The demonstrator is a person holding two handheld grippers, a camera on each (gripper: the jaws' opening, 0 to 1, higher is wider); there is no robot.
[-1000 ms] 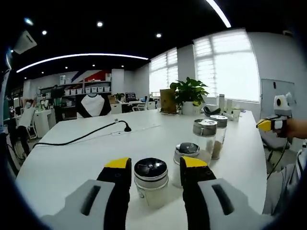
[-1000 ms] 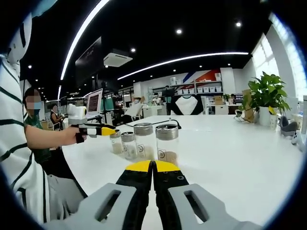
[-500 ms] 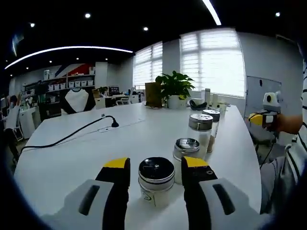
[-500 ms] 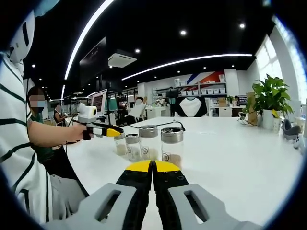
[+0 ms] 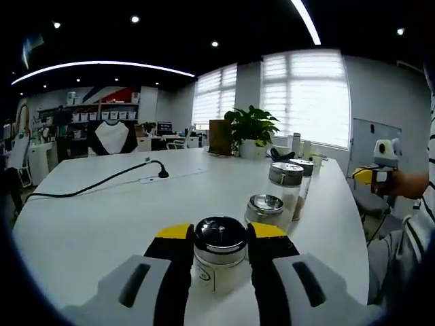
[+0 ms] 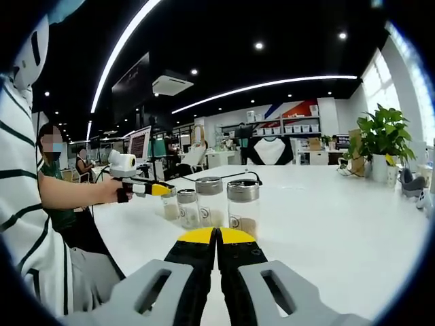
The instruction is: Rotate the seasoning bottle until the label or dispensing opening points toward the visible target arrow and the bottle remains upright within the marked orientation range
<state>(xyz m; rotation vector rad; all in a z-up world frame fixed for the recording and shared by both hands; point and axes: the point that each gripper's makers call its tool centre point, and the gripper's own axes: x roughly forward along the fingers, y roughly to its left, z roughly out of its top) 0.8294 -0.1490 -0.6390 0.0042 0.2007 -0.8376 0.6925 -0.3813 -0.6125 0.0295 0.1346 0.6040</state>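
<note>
The seasoning bottle (image 5: 219, 261), clear glass with a dark shiny lid and a small label, stands upright on the white table (image 5: 102, 224). My left gripper (image 5: 219, 232) has its yellow-tipped jaws pressed against both sides of the bottle, just under the lid. In the right gripper view the same bottle (image 6: 166, 204) is the leftmost of the row, with the left gripper (image 6: 158, 189) at it, held by a hand. My right gripper (image 6: 216, 236) is shut on nothing, low over the table and apart from the bottles. It also shows at the far right of the left gripper view (image 5: 372, 175).
Three more bottles stand in a row: a short one (image 5: 265, 209) close behind the held bottle, then two taller ones (image 5: 285, 185) (image 5: 304, 178). A black cable (image 5: 102, 183) crosses the table. A potted plant (image 5: 250, 129) stands at the far end. A striped sleeve (image 6: 27, 224) fills the left edge.
The left jaws have closed in from either side and now touch the seasoning bottle. The right gripper has stayed shut and nearly still.
</note>
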